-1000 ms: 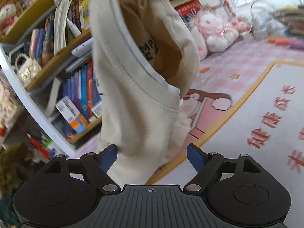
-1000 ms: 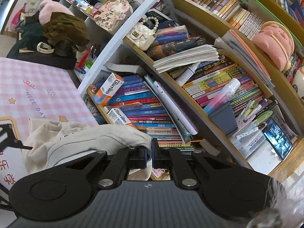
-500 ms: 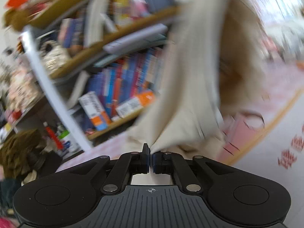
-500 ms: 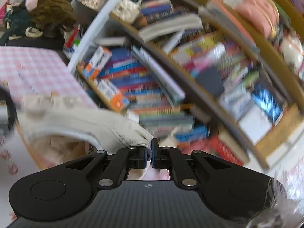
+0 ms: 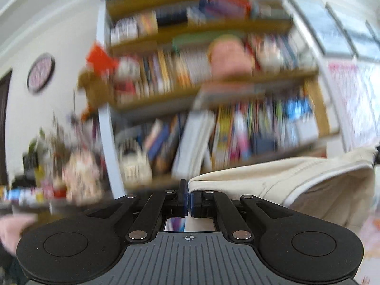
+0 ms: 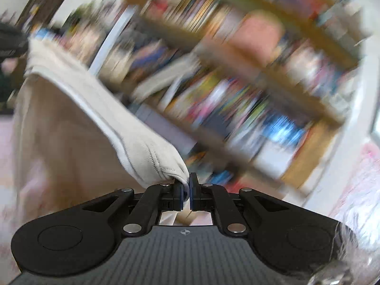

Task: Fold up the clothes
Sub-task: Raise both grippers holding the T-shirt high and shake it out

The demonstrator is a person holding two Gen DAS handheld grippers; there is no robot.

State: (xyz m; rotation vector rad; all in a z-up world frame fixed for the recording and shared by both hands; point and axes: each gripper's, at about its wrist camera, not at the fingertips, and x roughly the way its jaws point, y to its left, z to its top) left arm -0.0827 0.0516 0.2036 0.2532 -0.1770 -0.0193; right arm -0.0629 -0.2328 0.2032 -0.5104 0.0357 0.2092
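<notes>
A cream garment [image 5: 296,178] with a white-edged hem hangs in the air between my two grippers. My left gripper [image 5: 189,198] is shut on one corner of it, and the cloth stretches off to the right of that view. In the right wrist view the same cream garment [image 6: 71,128] runs up and to the left from my right gripper [image 6: 187,191], which is shut on another corner. Its body droops below the taut top edge. Both views are heavily blurred by motion.
A tall bookshelf [image 5: 213,99] packed with books, toys and a pink plush fills the background in both views, also the bookshelf [image 6: 237,83]. A round wall plaque [image 5: 40,72] hangs left. A hand [image 5: 14,228] shows at the lower left edge. Pink patterned surface [image 6: 356,178] lies right.
My left gripper closed on the garment's corner, having been open a second ago. Both grippers rose and tilted up toward the shelves, pulling the cloth taut between them.
</notes>
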